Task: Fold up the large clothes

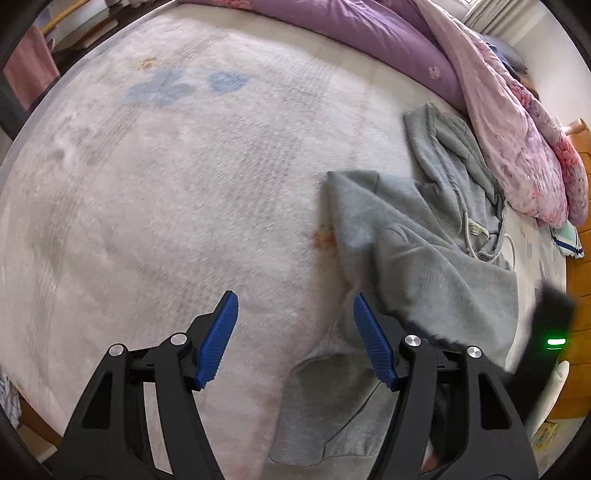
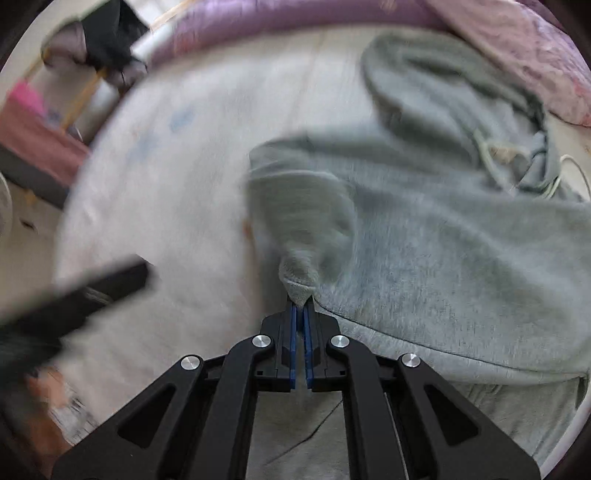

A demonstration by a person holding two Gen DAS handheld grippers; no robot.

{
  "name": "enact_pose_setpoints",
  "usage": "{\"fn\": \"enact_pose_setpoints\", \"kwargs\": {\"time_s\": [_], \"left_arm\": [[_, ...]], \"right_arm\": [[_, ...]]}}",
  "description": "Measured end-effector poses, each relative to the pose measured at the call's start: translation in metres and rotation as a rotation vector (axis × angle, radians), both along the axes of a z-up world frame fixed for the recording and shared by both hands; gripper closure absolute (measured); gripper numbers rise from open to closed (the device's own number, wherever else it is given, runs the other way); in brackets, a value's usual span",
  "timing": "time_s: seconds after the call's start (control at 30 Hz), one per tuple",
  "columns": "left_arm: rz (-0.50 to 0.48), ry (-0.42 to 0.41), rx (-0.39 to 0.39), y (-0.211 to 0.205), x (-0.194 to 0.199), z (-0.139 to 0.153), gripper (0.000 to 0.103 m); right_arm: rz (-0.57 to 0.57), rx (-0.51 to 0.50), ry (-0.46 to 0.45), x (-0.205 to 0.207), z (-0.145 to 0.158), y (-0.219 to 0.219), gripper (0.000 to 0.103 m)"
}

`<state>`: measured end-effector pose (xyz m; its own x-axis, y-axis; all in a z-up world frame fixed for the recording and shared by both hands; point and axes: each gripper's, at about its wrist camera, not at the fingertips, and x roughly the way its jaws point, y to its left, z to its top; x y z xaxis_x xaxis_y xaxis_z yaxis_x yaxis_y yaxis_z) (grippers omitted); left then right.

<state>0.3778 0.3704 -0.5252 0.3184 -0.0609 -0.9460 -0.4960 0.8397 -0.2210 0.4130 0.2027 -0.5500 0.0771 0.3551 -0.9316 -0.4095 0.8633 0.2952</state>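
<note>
grey hoodie (image 2: 443, 236) lies on the bed (image 1: 166, 184), its cuff (image 2: 299, 284) clamped in the right tool (image 2: 301, 310) for folding, while the left tool (image 1: 295, 332) hangs apart, empty.

Pale bed sheet (image 1: 184, 184), purple quilt (image 1: 369, 33) behind.

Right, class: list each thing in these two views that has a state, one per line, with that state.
Left gripper: jaws open, holding nothing, above the blanket.
Right gripper: jaws shut on a bunched bit of hoodie.
Grey hoodie: crumpled, partly folded over, drawstrings loose.
Pale blanket: spread flat.
Purple quilt: heaped along the far edge.
</note>
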Motion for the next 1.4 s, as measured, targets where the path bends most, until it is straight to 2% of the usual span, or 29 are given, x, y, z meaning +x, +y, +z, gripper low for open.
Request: {"fn": "enact_pose_setpoints", "kwargs": {"time_s": [0.07,0.1,0.13,0.2,0.33,0.47,0.5,0.53,0.57,0.63,0.73,0.8,0.83,0.9,1.0,1.07,1.1,1.17,1.2,1.3,1.4], "left_arm": [[0.012,-0.005,-0.012,0.001,-0.002,-0.002,0.036],[0.018,-0.007,-0.016,0.000,-0.003,-0.002,0.035],[0.022,-0.009,-0.019,-0.002,-0.004,-0.002,0.034],[0.036,-0.012,-0.027,-0.006,-0.002,0.000,0.034],[0.032,-0.056,-0.070,-0.021,0.009,0.011,0.034],[-0.035,-0.078,-0.095,-0.054,0.040,0.010,0.033],[-0.061,-0.082,-0.100,-0.065,0.052,0.007,0.033],[-0.081,-0.084,-0.100,-0.073,0.059,0.003,0.033],[-0.114,-0.076,-0.100,-0.083,0.068,-0.004,0.033],[-0.169,-0.003,-0.054,-0.098,0.087,-0.028,0.033],[-0.160,0.127,-0.005,-0.097,0.098,-0.071,0.033],[-0.136,0.182,0.026,-0.089,0.097,-0.091,0.033],[-0.134,0.191,0.032,-0.086,0.096,-0.097,0.030],[-0.150,0.197,0.040,-0.087,0.097,-0.099,0.028],[-0.180,0.207,0.024,-0.089,0.102,-0.089,0.028],[-0.164,0.142,-0.047,-0.081,0.106,-0.064,0.027],[-0.160,0.108,-0.092,-0.077,0.109,-0.054,0.027],[-0.157,0.039,-0.157,-0.067,0.126,-0.033,0.023],[-0.160,0.021,-0.167,-0.065,0.135,-0.029,0.023],[-0.173,-0.018,-0.201,-0.053,0.190,-0.030,0.023],[-0.188,-0.031,-0.163,-0.043,0.238,-0.042,0.023]], "right_arm": [[-0.018,0.016,0.037,0.000,-0.006,-0.005,0.090],[-0.015,0.030,0.056,0.001,-0.005,-0.009,0.085],[-0.017,0.049,0.080,0.002,-0.004,-0.013,0.071],[-0.024,0.091,0.098,0.001,0.006,-0.025,0.060],[-0.035,0.172,0.094,-0.006,0.041,-0.060,0.055],[-0.165,0.134,0.044,0.014,0.058,-0.134,0.055],[-0.233,0.117,0.038,0.027,0.058,-0.165,0.062],[-0.281,0.095,0.034,0.040,0.056,-0.188,0.076],[-0.313,0.063,0.035,0.051,0.052,-0.206,0.080],[-0.382,0.010,0.044,0.075,0.041,-0.248,0.096],[-0.426,-0.037,0.130,0.100,0.008,-0.283,0.096],[-0.441,-0.087,0.191,0.108,-0.018,-0.300,0.097],[-0.474,-0.053,0.232,0.111,-0.030,-0.308,0.103],[-0.493,-0.017,0.269,0.114,-0.043,-0.314,0.103],[-0.495,-0.014,0.310,0.119,-0.039,-0.314,0.103],[-0.484,-0.007,0.331,0.124,-0.023,-0.314,0.098],[-0.473,-0.011,0.315,0.128,-0.011,-0.314,0.093],[-0.446,0.001,0.251,0.144,0.014,-0.314,0.072],[-0.441,0.017,0.225,0.155,0.021,-0.313,0.058],[-0.388,0.043,0.152,0.204,0.035,-0.301,0.055],[-0.317,0.079,0.079,0.260,0.034,-0.278,0.053]]}}
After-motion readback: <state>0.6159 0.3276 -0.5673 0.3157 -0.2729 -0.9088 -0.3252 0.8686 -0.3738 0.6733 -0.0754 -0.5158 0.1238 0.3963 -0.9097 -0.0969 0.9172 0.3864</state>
